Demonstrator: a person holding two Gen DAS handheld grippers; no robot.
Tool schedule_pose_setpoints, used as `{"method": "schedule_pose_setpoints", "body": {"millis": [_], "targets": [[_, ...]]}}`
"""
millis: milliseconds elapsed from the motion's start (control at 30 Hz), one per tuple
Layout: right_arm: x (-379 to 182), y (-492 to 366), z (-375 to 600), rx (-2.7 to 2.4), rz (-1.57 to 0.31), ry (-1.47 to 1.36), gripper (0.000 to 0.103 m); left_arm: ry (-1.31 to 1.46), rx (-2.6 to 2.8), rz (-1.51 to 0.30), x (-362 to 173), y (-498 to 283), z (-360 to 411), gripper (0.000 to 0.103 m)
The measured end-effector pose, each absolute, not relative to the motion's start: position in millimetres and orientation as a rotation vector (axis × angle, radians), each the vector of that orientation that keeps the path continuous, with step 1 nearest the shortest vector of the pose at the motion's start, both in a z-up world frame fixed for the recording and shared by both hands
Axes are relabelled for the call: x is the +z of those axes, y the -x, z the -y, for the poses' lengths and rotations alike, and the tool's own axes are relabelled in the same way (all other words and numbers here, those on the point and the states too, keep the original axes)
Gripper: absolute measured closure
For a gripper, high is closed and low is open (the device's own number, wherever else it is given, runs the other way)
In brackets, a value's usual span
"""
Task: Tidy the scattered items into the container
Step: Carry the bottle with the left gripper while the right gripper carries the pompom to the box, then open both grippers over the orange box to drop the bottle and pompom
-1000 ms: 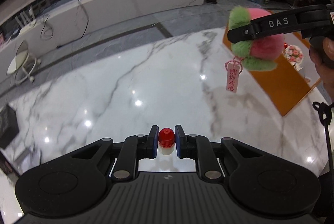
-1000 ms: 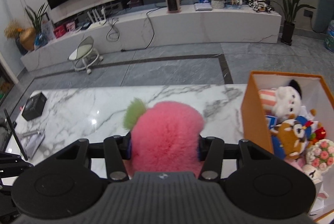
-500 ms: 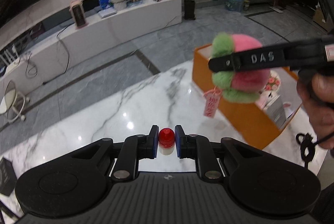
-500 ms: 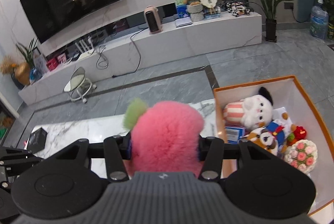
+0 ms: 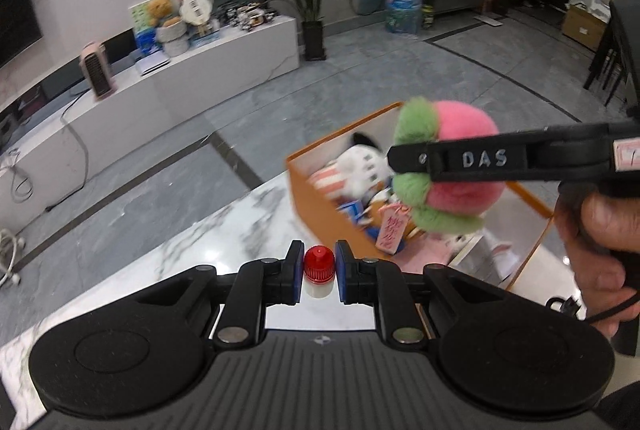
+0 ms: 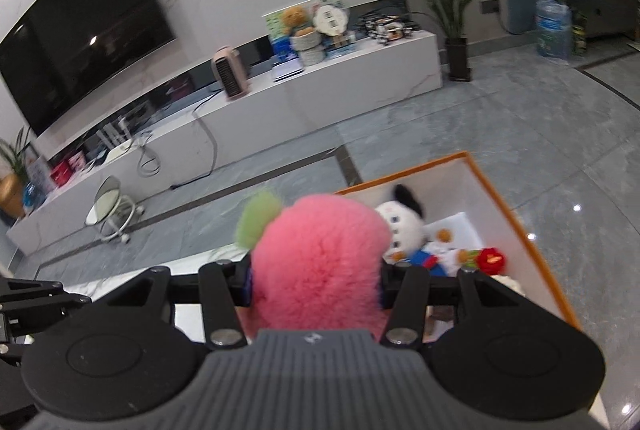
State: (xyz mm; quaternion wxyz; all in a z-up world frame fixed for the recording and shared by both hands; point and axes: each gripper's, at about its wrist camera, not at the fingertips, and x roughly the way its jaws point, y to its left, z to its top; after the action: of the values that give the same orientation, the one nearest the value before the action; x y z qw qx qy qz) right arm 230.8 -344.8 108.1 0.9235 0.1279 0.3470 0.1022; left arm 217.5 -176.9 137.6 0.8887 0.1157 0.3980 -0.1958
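Above the near edge of the orange container (image 5: 320, 205), the right gripper (image 6: 316, 282) carries a fluffy plush peach (image 6: 320, 262): a round pink ball of long fur with green leaf tufts on one side and a small pink paper tag (image 5: 393, 229) with red writing dangling beneath it. Its jaws stand partly apart, pressed into the fur from both sides, so the toy bulges out above and below the fingers. From the left wrist view the peach hangs in the air over the container's open top, clear of the contents. A hand (image 5: 600, 242) grips the handle behind it.

Between the blue pads of the left gripper (image 5: 319, 272) sits a small bottle with a ribbed red cap (image 5: 319, 264) and a pale body showing just below. These jaws are drawn in as narrow as they go, clamped on the neck of the bottle, which is held over the white marble table (image 5: 200, 250) just short of the container's corner.

Inside the white-lined container lie a white snowman doll (image 6: 400, 226), a blue-clad figure and a red flower.
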Motion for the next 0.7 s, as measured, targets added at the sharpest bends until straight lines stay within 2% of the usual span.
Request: {"method": "schedule_pose_setpoints", "body": {"millis": [500, 700], "targets": [[84, -249, 401, 0.093, -0.759, -0.283, 0.050, -0.250, -0.516, -0.840, 115, -246, 256, 0.084], [66, -257, 403, 0.059, -0.854, -0.203, 0.042, -0.263, -0.530, -0.905, 92, -250, 269, 0.084]]}}
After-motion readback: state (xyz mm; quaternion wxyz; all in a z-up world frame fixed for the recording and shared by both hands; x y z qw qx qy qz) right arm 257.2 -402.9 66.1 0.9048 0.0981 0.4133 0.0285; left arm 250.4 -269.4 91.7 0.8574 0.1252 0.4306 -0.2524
